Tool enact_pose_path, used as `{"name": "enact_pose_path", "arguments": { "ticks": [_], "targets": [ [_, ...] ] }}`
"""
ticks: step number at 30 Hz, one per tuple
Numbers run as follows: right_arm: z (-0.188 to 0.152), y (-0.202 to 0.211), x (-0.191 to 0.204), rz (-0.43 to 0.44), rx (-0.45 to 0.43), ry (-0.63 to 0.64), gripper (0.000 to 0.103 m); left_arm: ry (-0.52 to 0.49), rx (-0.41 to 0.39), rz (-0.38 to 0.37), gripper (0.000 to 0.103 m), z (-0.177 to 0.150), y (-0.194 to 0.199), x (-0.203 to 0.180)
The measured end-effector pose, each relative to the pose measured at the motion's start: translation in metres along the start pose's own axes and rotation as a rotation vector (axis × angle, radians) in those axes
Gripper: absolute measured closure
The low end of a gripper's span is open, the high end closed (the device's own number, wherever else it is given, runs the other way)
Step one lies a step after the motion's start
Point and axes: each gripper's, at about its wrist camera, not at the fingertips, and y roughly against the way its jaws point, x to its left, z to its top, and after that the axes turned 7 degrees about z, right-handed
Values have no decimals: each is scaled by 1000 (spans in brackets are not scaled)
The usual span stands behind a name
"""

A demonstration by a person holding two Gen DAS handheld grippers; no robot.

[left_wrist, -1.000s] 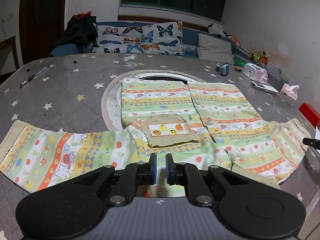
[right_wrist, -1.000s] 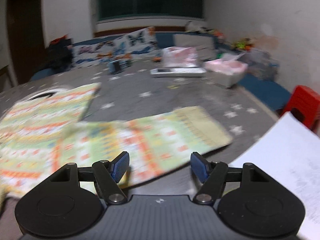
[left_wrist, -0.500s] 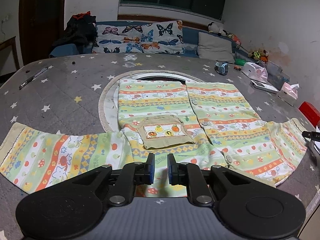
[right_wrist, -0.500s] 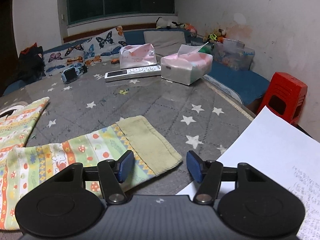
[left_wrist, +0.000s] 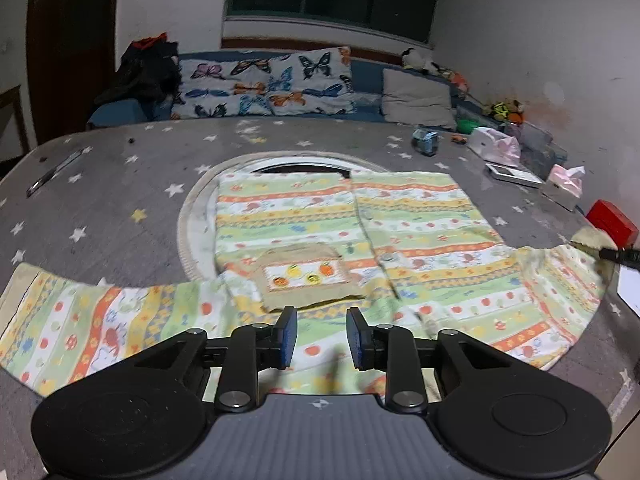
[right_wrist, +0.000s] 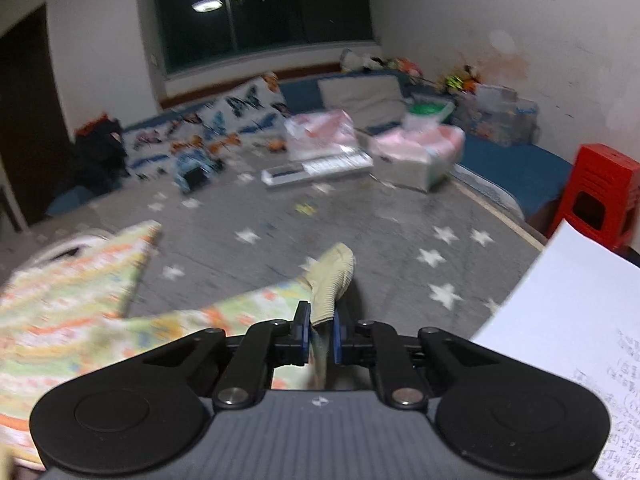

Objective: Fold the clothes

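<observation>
A striped green, yellow and orange child's top (left_wrist: 360, 236) lies flat on the grey star-print table (left_wrist: 120, 200), sleeves spread left and right, a tan pocket (left_wrist: 308, 280) on its front. My left gripper (left_wrist: 319, 338) is open and hovers over the near hem. My right gripper (right_wrist: 319, 330) is shut on the tan cuff (right_wrist: 332, 276) of the right sleeve and lifts it off the table. Its tip shows at the far right of the left wrist view (left_wrist: 620, 256).
A white sheet of paper (right_wrist: 568, 320) lies at the right table edge. Tissue packs (right_wrist: 416, 152), a remote (right_wrist: 316, 166) and a small blue item (right_wrist: 194, 166) sit at the back right. A red stool (right_wrist: 600, 192) stands beyond the edge. A pen (left_wrist: 56, 170) lies far left.
My right gripper closed on the right sleeve cuff and raised it. My left gripper opened from nearly shut and lifted a little above the hem.
</observation>
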Motion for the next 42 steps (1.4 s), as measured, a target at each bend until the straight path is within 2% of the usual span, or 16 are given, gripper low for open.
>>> {"name": "enact_pose_path", "arguments": {
  "ticks": [4, 9, 15, 21, 30, 34, 39, 42],
  "targets": [
    [16, 18, 25, 99, -34, 16, 94, -8, -8, -29, 73, -1, 0, -7],
    [35, 41, 73, 251, -63, 72, 94, 8, -3, -42, 67, -7, 0, -5],
    [42, 47, 144, 423, -47, 163, 94, 50, -13, -45, 66, -14, 7, 10],
    [27, 31, 213, 540, 7, 251, 94, 88, -24, -40, 65, -21, 15, 27],
    [-18, -3, 277, 611, 141, 352, 94, 130, -26, -20, 65, -27, 21, 43],
    [-35, -2, 290, 656, 180, 396, 80, 130, -26, -18, 64, -24, 20, 42],
    [-37, 10, 277, 638, 174, 417, 74, 135, -39, -22, 64, -18, 20, 41],
    [-35, 13, 251, 566, 185, 429, 74, 131, -51, -31, 64, -13, 21, 39]
  ]
}}
